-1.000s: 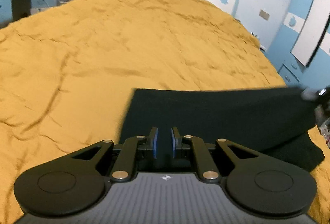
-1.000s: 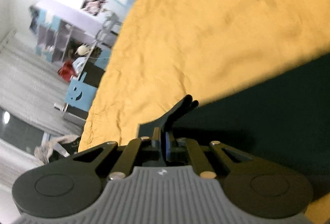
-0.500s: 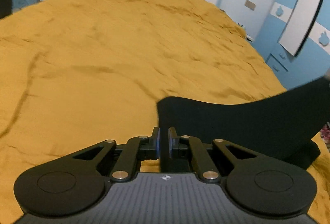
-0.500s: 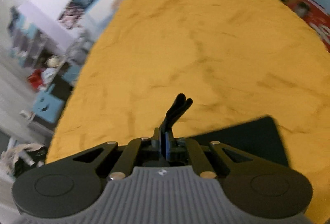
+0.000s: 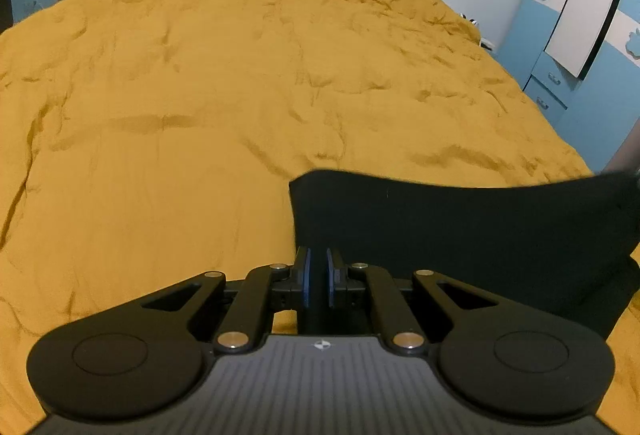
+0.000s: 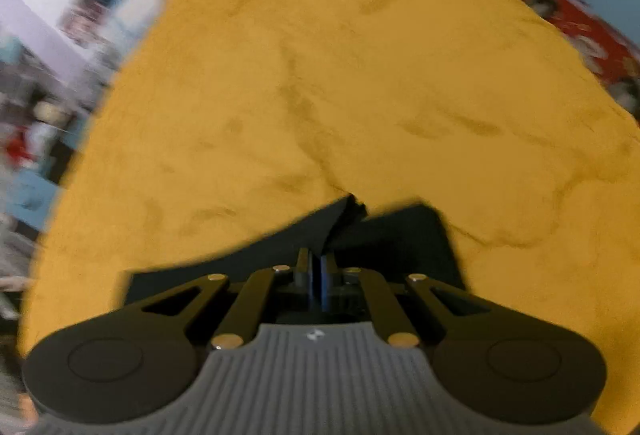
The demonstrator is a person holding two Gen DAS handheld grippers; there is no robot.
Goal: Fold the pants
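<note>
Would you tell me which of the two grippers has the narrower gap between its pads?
The right gripper: its pads pinch the black pants through a thin sliver. The left gripper also clamps the pants, with a visibly wider gap.

Right wrist view was motion-blurred throughout; room furniture (image 6: 36, 107) at left and red item (image 6: 592, 35) at upper right could not be identified. Black pants (image 5: 460, 231) ran past the right frame edge in left wrist view; far corner smeared. Fabric between left gripper (image 5: 317, 277) pads hid its own edge. Right gripper (image 6: 317, 275) body covered the near part of the pants.
</note>
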